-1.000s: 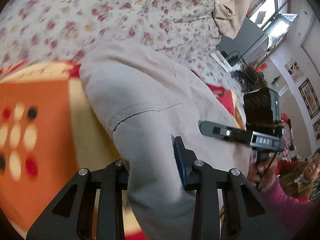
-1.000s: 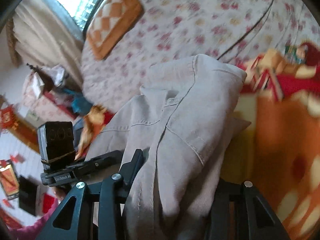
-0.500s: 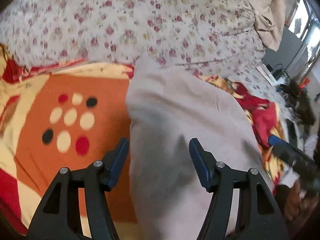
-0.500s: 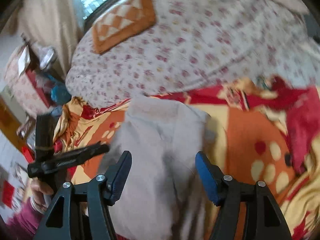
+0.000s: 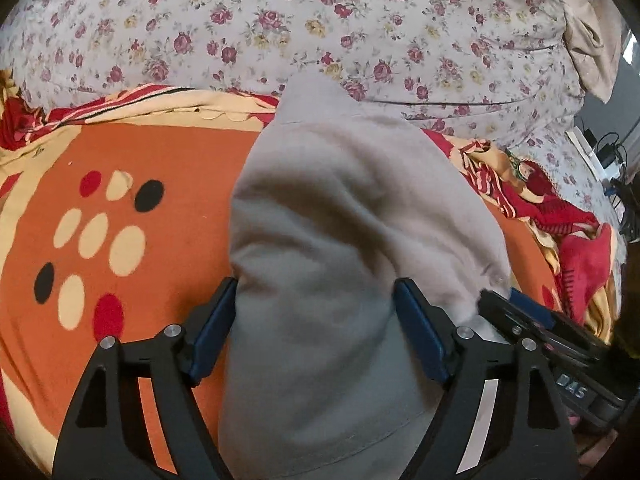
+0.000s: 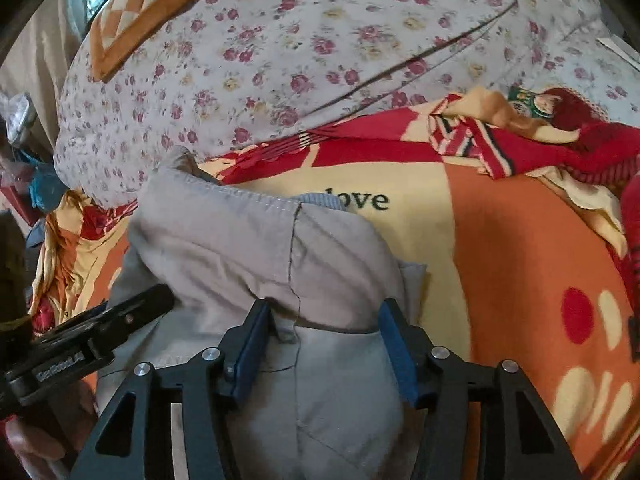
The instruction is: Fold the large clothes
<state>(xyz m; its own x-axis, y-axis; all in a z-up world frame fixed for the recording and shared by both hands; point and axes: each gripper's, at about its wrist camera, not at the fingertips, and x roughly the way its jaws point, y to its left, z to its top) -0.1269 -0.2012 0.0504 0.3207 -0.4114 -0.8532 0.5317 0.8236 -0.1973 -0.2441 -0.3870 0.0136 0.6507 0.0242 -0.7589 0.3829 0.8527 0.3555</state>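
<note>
A beige-grey garment (image 5: 340, 208) lies bunched and folded on the orange blanket (image 5: 160, 160), reaching away from me toward the floral quilt. My left gripper (image 5: 316, 284) straddles its near end; the jaws are opening wide and the blue pads stand at the fabric's sides. In the right wrist view the same garment (image 6: 240, 240) shows a stitched seam. My right gripper (image 6: 324, 304) has the fold between its blue pads, jaws closing, no clear pinch visible. Each gripper appears in the other's view: the right one (image 5: 540, 328), the left one (image 6: 100, 328).
A floral quilt (image 5: 320, 20) is heaped behind the blanket. An orange checked cushion (image 6: 148, 4) rests on it. Crumpled red and yellow cloth (image 6: 560, 132) lies at the right. The blanket (image 6: 500, 260) bears the word "love". A hand (image 6: 28, 440) holds the left gripper.
Both grippers let go of the lifted garment and tipped down toward the bed. The garment now rests on the blanket. The left jaws spread much wider.
</note>
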